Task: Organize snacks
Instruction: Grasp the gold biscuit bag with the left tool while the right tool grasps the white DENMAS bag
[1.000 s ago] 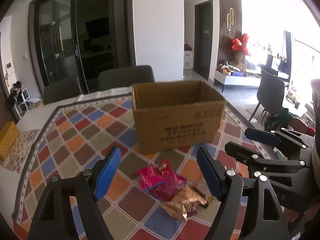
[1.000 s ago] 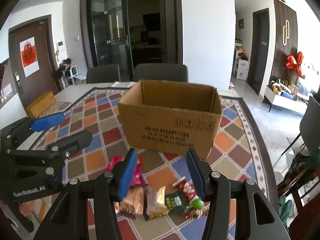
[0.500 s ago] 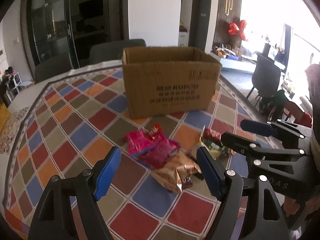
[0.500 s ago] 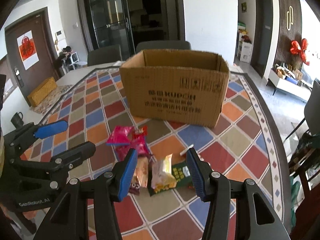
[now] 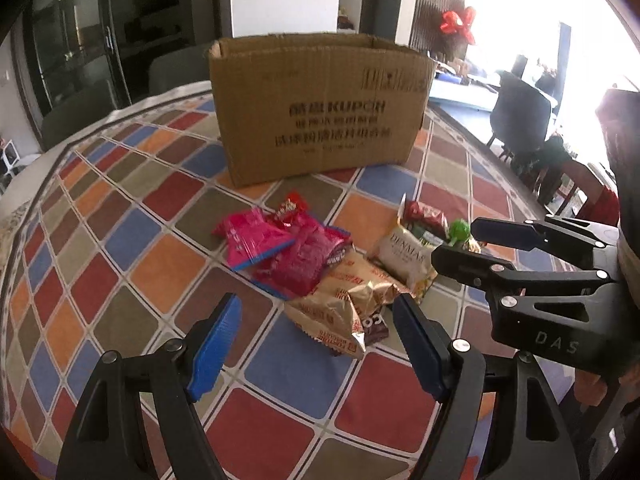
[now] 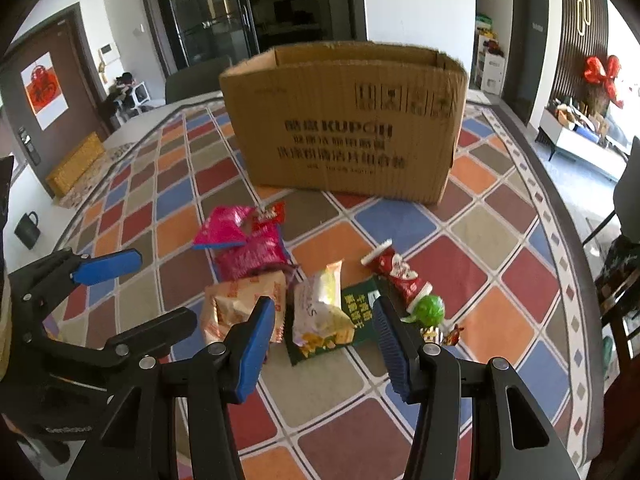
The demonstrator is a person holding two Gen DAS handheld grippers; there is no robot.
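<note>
Cardboard box (image 5: 320, 108) waits open behind the snack pile, so the left gripper (image 5: 316, 344), jaws wide and empty, should take only the gold packet (image 5: 332, 312) at its top edge, while the right gripper (image 6: 324, 340), also open, pinches the pale bag (image 6: 320, 308).

Home, living/dining area. Dining table (image 6: 516, 216) w/ multicolour diamond-pattern cloth, grey dining chairs (image 5: 180, 66) behind it. Glass-fronted dark cabinet (image 6: 208, 12) on back wall, red paper decoration on entrance door (image 6: 44, 90), red bow (image 6: 604, 74) on slatted wall panel, low TV-type console (image 6: 580, 144) w/ clutter.
</note>
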